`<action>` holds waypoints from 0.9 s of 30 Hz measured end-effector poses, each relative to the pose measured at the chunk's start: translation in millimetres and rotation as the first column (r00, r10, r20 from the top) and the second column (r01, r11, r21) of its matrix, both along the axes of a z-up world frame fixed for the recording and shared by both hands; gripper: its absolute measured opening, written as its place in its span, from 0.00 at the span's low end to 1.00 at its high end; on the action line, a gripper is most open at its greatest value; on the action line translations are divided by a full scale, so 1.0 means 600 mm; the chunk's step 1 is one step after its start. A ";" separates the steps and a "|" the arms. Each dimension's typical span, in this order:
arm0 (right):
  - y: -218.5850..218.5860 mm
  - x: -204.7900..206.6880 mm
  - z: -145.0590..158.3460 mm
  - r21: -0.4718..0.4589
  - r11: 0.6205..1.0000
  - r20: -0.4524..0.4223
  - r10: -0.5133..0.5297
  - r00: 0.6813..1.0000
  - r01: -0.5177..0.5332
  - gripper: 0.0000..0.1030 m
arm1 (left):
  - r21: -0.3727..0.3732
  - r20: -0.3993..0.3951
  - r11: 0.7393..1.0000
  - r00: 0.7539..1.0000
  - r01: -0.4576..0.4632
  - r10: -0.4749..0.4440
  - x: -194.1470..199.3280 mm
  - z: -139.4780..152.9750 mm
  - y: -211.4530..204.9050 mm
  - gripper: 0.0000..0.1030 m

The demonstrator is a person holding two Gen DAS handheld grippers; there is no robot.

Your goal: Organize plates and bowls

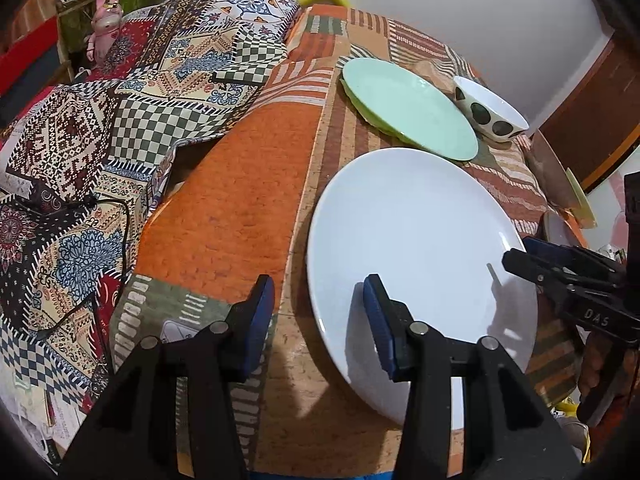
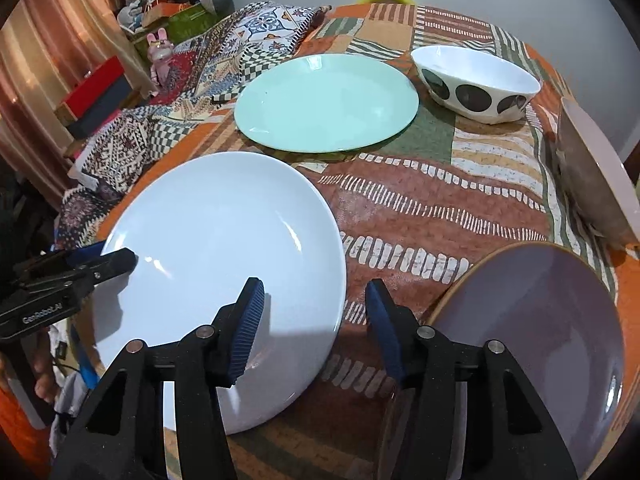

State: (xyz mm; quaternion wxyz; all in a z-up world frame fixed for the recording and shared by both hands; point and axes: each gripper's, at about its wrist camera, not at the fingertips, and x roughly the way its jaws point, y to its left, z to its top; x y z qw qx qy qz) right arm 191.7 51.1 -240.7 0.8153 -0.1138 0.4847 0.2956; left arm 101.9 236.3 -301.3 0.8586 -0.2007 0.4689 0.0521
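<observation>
**Plates and bowls spread over a patchwork-covered table**

Widest of all: table [image 2: 420, 200] under an orange, brown and green patchwork cover, with a crumpled patterned cloth [image 1: 100, 128] heaped along its left side.

Next: white plate [image 2: 224, 264] at the near left, flat on the cover. Beyond it, well apart from the near edge, mint-green plate [image 2: 326, 102]. At the near right, lilac bowl [image 2: 536, 344] with a tan rim, close beside the white plate but not touching. Past that, at the right edge, a pinkish dish [image 2: 596, 172], tilted. Far right, just beside the green plate, white bowl with dark dots [image 2: 476, 84].

Smaller: left gripper [image 1: 318, 320] spread wide, empty, straddling the white plate's left rim. Right gripper [image 2: 316, 328] likewise spread, empty, hovering across the gap between white plate and lilac bowl.

Smallest: pink rabbit figure [image 1: 105, 24] beyond the cloth.
</observation>
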 end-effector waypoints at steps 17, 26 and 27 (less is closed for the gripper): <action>0.002 0.021 -0.012 0.041 0.999 -0.098 0.011 0.995 -0.007 0.25 | 0.033 -0.009 0.999 1.000 0.010 -0.010 -0.004 0.012 -0.020 0.30; -0.009 0.003 0.012 0.114 0.993 -0.075 0.004 0.997 0.005 0.22 | 0.069 0.030 0.997 0.999 -0.015 0.013 -0.015 0.050 -0.023 0.30; -0.012 0.001 0.018 0.123 0.992 -0.065 0.004 0.998 0.004 0.22 | 0.076 0.036 0.997 0.999 -0.015 0.012 -0.015 0.056 -0.025 0.30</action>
